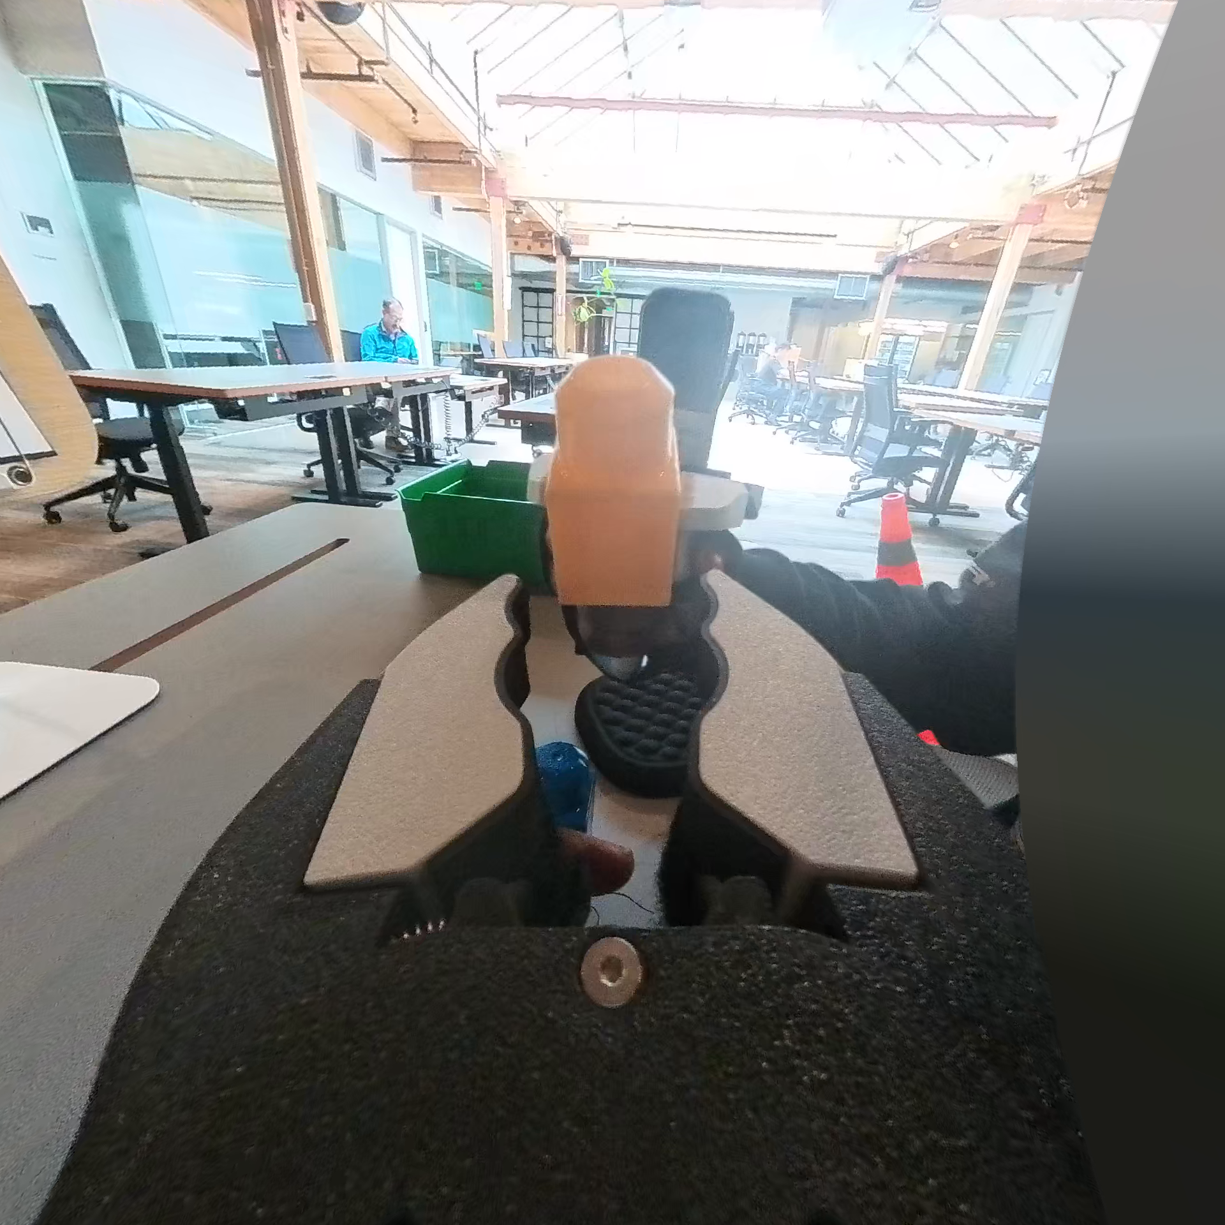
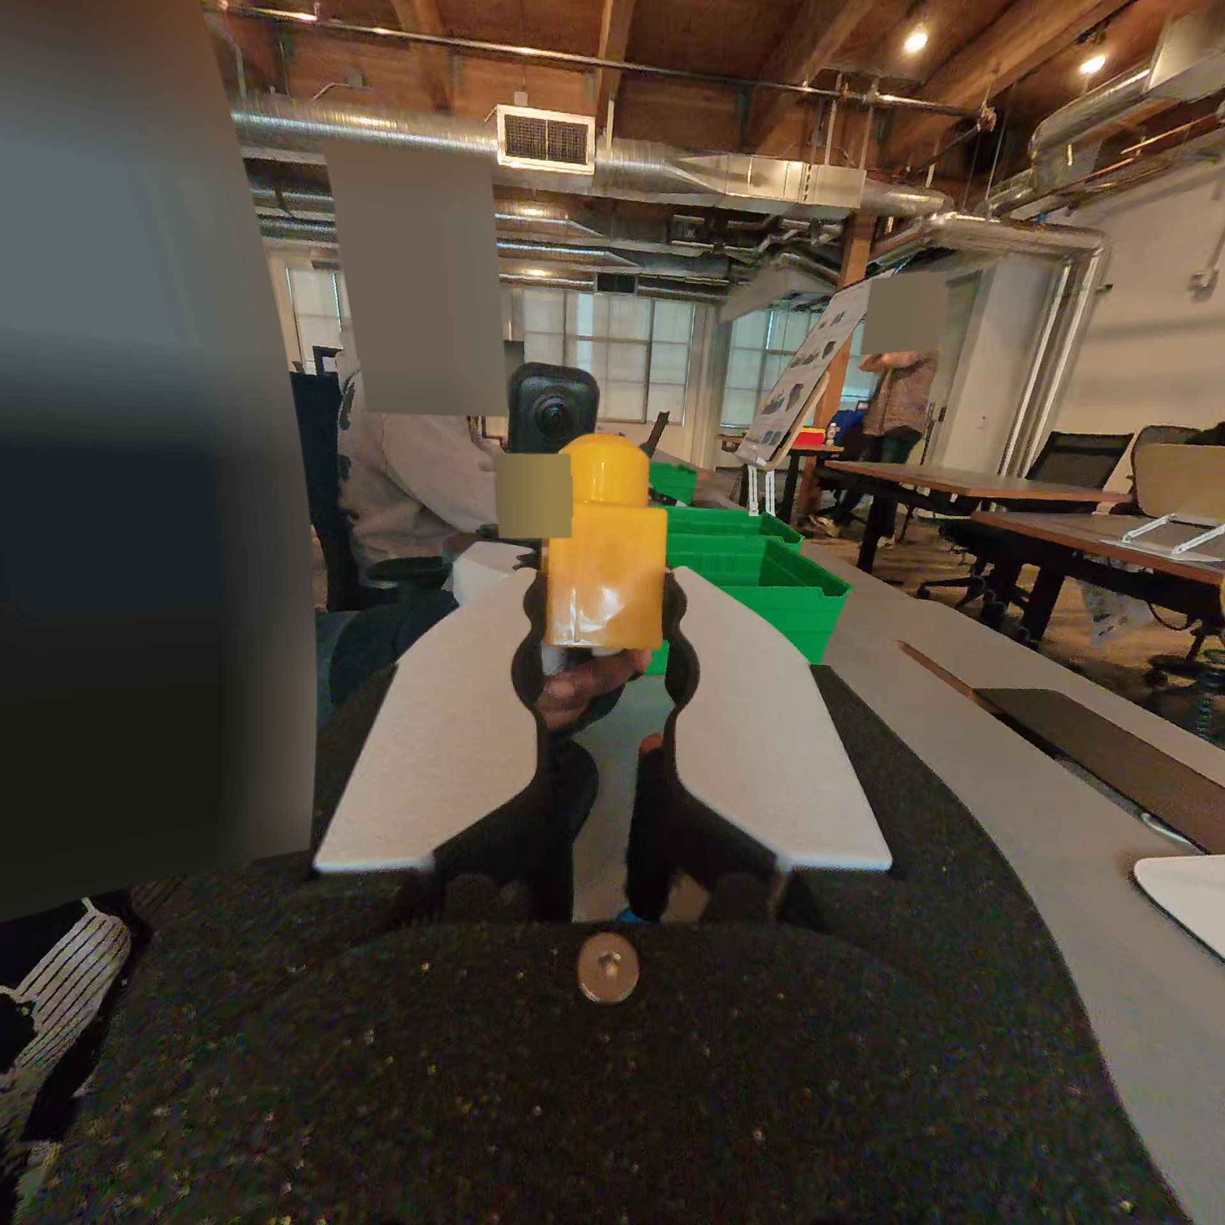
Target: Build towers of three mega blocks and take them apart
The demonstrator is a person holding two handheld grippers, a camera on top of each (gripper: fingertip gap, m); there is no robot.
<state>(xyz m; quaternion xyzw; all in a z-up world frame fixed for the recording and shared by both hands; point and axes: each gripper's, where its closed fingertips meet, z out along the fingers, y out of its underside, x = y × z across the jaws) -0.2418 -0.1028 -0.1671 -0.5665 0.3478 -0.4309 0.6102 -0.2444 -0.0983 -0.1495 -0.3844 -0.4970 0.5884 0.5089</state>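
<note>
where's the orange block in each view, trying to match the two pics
Left wrist view: the orange block sits at centre, just above the left tongs' tips, held by the right tongs across from it.
Right wrist view: the same block is at centre, clamped between the right tongs' tips, stud up.
Shared landmark: the green bin on the grey table, behind the block in both.

Grey table point(image 1: 199, 596) with green bins point(image 2: 782, 596) and blue block point(image 1: 563, 782).
</note>
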